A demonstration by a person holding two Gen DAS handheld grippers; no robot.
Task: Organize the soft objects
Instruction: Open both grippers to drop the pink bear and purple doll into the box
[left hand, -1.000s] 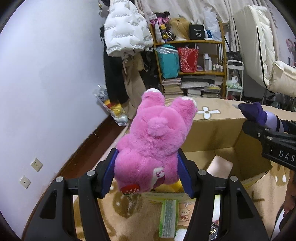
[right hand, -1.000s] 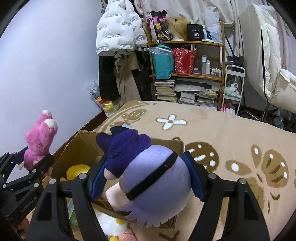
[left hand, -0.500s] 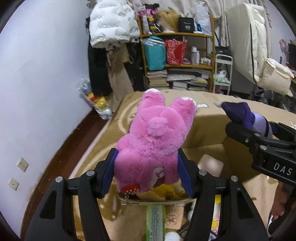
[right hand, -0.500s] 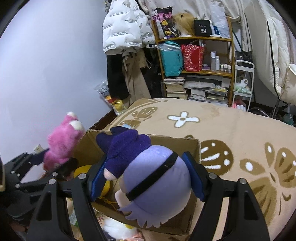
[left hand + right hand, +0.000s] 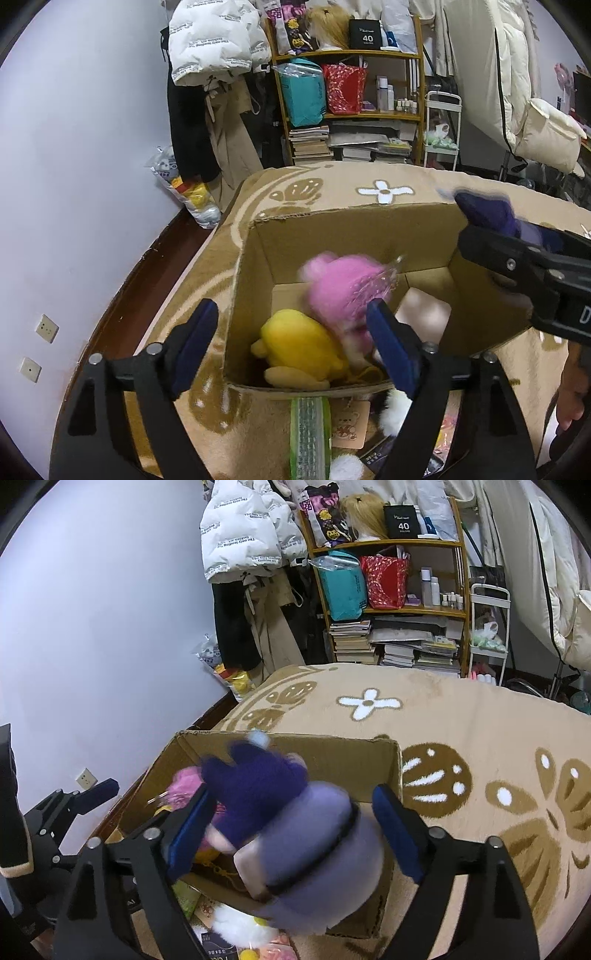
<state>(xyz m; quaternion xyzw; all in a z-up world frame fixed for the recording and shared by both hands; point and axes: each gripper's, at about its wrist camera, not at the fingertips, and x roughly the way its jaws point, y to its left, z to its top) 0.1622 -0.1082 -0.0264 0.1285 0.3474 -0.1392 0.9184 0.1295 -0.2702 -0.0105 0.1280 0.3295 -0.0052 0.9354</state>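
- Pink plush (image 5: 345,291): blurred, inside the box (image 5: 354,229), lying against the yellow plush (image 5: 301,341). Long axis runs roughly from the far left of the box down toward the near wall; rounded end toward the far wall, lower end buried beside the yellow one. Fluffy bright pink fur, paler patch low down, a shiny tag or chain at its right side.
- Left gripper (image 5: 295,345): jaws opening, wide apart, nothing pressed between the pads. Left pad sits outside the box's left wall, right pad over the box interior just in front of the pink plush.
- Purple plush (image 5: 295,823): between the right gripper (image 5: 291,830) pads, over the near right part of the box, blurred. Long axis tilts from lower right to upper left; dark end points up-left toward the box's far wall, pale round end toward the camera.
- Look: dark purple fuzzy top with pointed bits, lavender rounded body, a black band across it, skin-tone patch at the left edge.
- Right gripper: jaws opening. Gap visible between the right pad and the plush; left pad close to it, cannot tell if touching.
- Box: open-top cardboard, on a beige blanket (image 5: 461,720) with brown and white flower pattern. A pale pink item (image 5: 424,314) sits at its right inside.
- White fluffy toy (image 5: 240,926) and packets lie on the blanket in front of the box's near wall.
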